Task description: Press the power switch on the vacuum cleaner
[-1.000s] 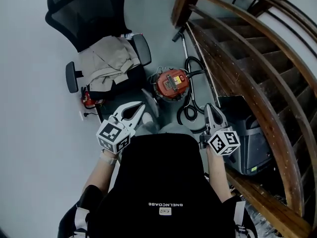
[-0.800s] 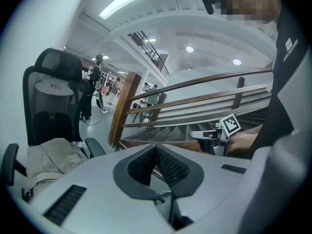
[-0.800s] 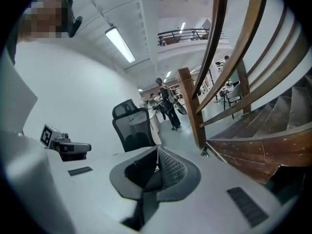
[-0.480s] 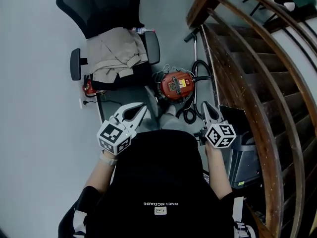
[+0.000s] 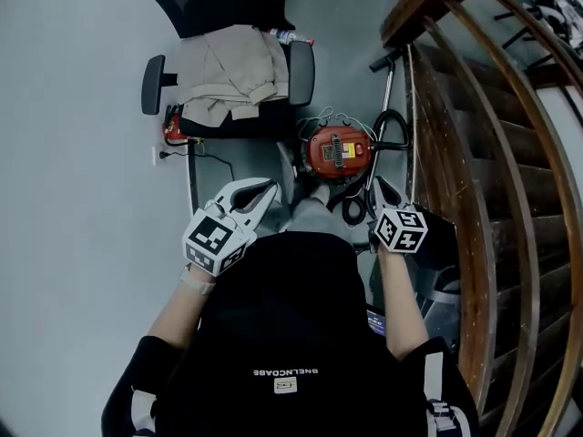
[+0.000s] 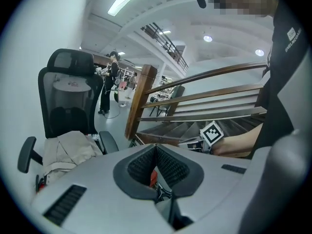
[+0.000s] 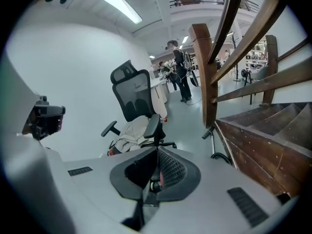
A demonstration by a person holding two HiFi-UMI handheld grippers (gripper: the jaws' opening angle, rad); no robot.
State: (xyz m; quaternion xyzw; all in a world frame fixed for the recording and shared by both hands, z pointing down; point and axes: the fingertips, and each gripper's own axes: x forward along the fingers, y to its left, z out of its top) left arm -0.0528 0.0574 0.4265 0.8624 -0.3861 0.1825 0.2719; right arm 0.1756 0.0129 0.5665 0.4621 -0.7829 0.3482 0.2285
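Grey floor (image 5: 82,153) fills the left of the head view; wooden staircase (image 5: 474,153) with its curved rails runs down the right side; black office chair (image 5: 228,7) stands at the top, a beige garment (image 5: 228,71) heaped on its seat; the red vacuum cleaner (image 5: 339,150) sits on the floor just right of the chair base, between chair and stairs, ahead of both my claws and well clear of them; its metal wand (image 5: 383,107) leans up toward the stair post, black hose (image 5: 352,208) coiled beside and below the body; I can't pick out the power switch at this size. My left gripper (image 5: 271,187) hangs low left of the vacuum, touching nothing; in the left gripper view its jaws are pressed together at the tips (image 6: 156,147), nothing pinched, only a sliver of red showing through the hollow behind them. My right gripper (image 5: 381,183) hangs low right of the vacuum, over the hose coil; in the right gripper view (image 7: 157,151) its jaws are also tip to tip, pinching nothing; the chair and garment show beyond them. Marker cubes ride behind each claw: left cube (image 5: 217,240), right cube (image 5: 401,228).
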